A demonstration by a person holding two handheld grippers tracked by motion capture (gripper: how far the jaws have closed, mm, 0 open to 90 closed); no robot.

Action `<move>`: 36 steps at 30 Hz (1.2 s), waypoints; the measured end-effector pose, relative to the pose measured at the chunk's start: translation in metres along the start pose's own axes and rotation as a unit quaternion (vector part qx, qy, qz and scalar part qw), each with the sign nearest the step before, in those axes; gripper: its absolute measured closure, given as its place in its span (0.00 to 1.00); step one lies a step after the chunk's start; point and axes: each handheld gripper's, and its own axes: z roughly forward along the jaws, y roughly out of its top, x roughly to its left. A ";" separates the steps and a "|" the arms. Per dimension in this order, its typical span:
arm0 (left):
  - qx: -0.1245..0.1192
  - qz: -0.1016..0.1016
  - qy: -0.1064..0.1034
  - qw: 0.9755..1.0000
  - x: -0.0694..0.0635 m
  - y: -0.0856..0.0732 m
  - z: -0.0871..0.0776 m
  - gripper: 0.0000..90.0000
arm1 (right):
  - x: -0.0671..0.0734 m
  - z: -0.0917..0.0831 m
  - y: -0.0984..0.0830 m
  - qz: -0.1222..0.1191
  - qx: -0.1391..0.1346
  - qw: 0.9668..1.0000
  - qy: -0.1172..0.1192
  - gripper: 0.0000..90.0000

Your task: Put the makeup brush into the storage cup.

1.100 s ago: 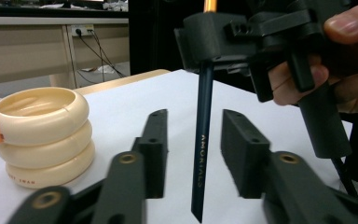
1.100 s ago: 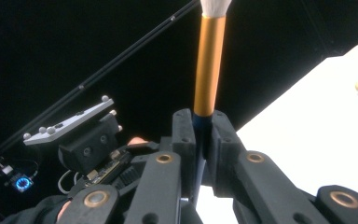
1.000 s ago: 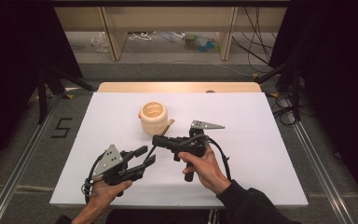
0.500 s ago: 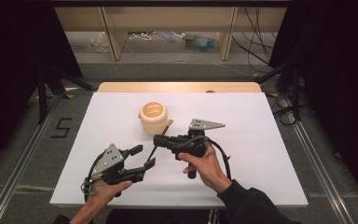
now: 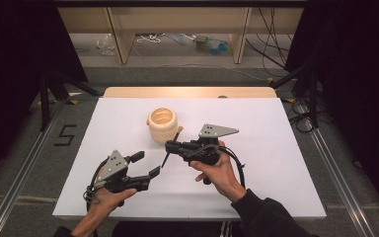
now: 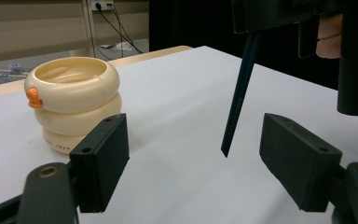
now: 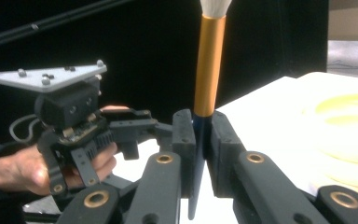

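Cream holder [image 5: 162, 124] near brush [image 5: 171, 147] – right gripper [image 5: 173, 146] clamps it.

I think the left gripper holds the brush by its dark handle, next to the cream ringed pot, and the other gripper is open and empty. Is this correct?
Not quite: the sides are swapped. The right gripper is the one clamped on the brush, as the right gripper view shows. The left gripper is open and empty; its jaws have just been opening. The cream ringed pot does stand close by.

Probably a lab: black curtains [image 5: 19, 44], floor rails [image 5: 15, 197], loose cables [image 5: 271, 29], white table [image 5: 276, 163].
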 end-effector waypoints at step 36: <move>0.009 0.011 0.027 1.000 0.024 -0.003 -0.009 0.23 | -0.019 -0.014 0.012 -0.050 0.025 0.996 -0.066 0.92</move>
